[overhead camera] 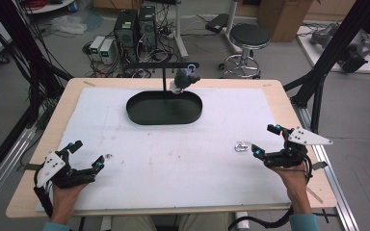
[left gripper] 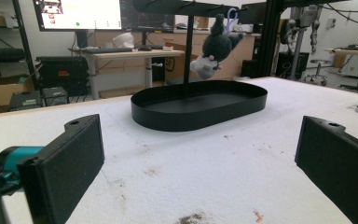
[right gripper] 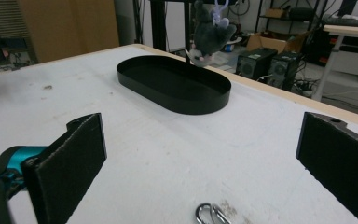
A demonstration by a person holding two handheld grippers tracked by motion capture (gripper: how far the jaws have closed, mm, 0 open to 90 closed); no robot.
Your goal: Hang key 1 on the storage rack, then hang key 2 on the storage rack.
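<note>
At the table's near corners, both grippers (left point(overhead camera: 85, 156), right point(overhead camera: 266, 141)) rest wide open, empty.

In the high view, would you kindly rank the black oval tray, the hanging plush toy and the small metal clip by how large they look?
1. black oval tray, clearly largest.
2. plush toy, hanging from the stand above the tray.
3. metal clip, smallest, near the right gripper.

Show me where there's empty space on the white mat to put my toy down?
The widest bare patch is the mat's middle, between the left gripper and right gripper, in front of the black tray. The strips either side of the tray are bare too. It's crowded at the tray, where a plush toy hangs, and around the metal clip beside the right gripper.
</note>
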